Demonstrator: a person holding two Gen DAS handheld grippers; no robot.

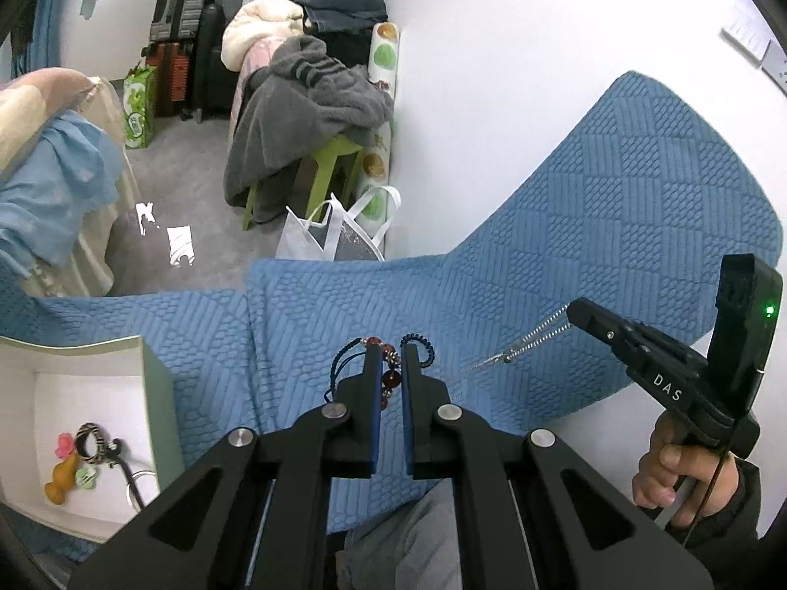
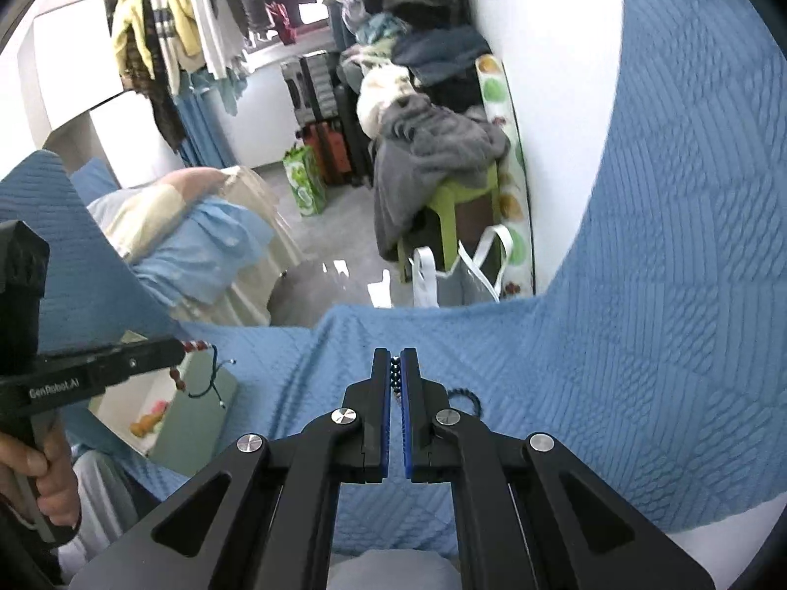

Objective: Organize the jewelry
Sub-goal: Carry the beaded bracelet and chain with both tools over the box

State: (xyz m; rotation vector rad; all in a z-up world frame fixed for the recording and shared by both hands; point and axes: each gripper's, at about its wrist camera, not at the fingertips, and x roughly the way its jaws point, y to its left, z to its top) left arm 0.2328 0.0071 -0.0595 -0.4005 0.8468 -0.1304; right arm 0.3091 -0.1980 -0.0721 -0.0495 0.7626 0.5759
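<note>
My left gripper [image 1: 392,368] is squeezed on a dark blue cord bracelet with amber beads [image 1: 388,377]. My right gripper [image 2: 395,378] pinches a dark bead chain [image 2: 395,372] over the blue quilted bedspread [image 1: 615,226]. Next, I think, I carry them gently to the white box [image 1: 152,383].

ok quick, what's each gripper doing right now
left gripper: closed on the beaded cord bracelet
right gripper: closed on the dark bead strand

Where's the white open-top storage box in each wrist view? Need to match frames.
Left wrist: white open-top storage box at lower left, small trinkets inside, on the blue textured cloth.
Right wrist: same box at lower left, partly hidden behind the left gripper.
Shared landmark: green plastic stool under grey clothes.
</note>
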